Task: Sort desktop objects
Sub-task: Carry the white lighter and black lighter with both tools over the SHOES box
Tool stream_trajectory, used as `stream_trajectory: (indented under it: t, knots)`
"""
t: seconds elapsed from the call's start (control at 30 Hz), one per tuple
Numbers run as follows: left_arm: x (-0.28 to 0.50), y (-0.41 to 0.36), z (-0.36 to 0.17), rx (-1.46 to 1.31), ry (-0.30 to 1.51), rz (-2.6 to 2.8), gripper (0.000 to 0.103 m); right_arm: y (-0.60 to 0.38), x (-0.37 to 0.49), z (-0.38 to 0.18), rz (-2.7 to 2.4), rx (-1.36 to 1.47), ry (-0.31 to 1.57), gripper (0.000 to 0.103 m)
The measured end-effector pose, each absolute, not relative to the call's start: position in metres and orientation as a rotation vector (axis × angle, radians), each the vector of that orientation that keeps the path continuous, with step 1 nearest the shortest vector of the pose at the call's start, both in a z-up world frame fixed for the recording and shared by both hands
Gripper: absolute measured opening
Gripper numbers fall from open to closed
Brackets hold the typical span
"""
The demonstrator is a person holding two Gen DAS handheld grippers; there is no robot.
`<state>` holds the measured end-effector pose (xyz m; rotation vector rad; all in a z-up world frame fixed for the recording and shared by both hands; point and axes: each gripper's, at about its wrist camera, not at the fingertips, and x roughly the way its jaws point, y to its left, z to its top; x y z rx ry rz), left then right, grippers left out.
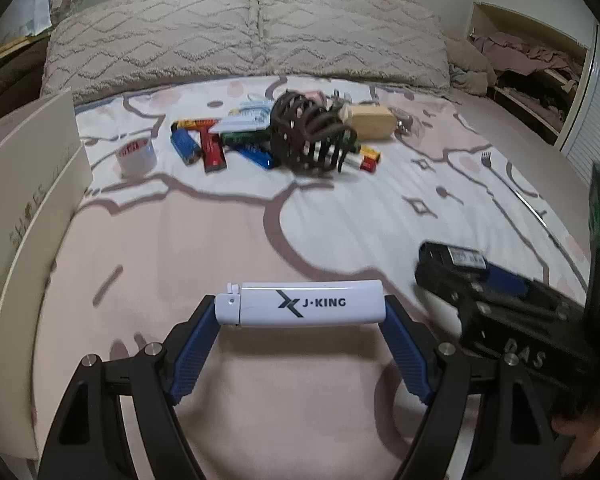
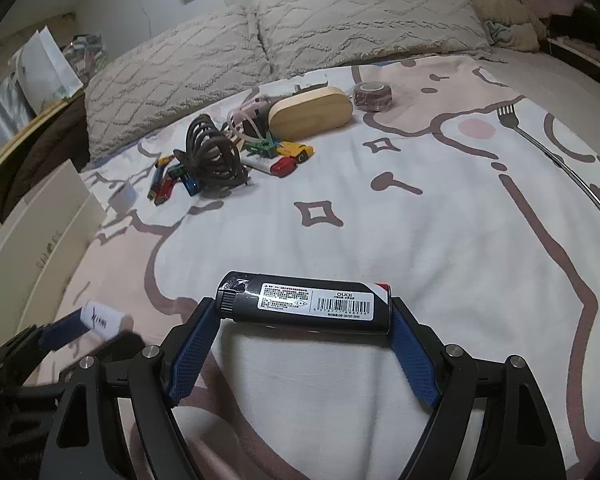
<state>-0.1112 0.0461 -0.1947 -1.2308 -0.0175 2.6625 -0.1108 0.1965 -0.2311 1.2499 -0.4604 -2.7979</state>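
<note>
Both the left gripper (image 1: 300,308) and right gripper (image 2: 306,308) have matte black, cut-out linkage arms joined by round silver pivot screws, tipped with blue textured finger pads (image 1: 190,356); the right one's body is stamped "DAS"

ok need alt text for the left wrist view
The left gripper holds a white J-KING lighter crosswise above a pink and white bedspread. Further back lie colourful lighters, a dark hair claw and a tape roll; the right gripper enters at right.
</note>
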Motion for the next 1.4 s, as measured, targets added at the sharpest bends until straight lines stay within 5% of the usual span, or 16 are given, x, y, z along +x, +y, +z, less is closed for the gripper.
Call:
stream_trajectory:
  t: [0.37,1.4]
  knots:
    - [-0.134,0.046,-0.164,-1.146,-0.029,2.679,0.08,0.205,-0.102,-0.216,-2.797,1.202,-0.497,0.083]
    - [-0.091,-0.04,-0.065,-0.735,-0.067,2.892,0.08,0.14,-0.098,-0.106,-2.848,0.846,-0.175,0.083]
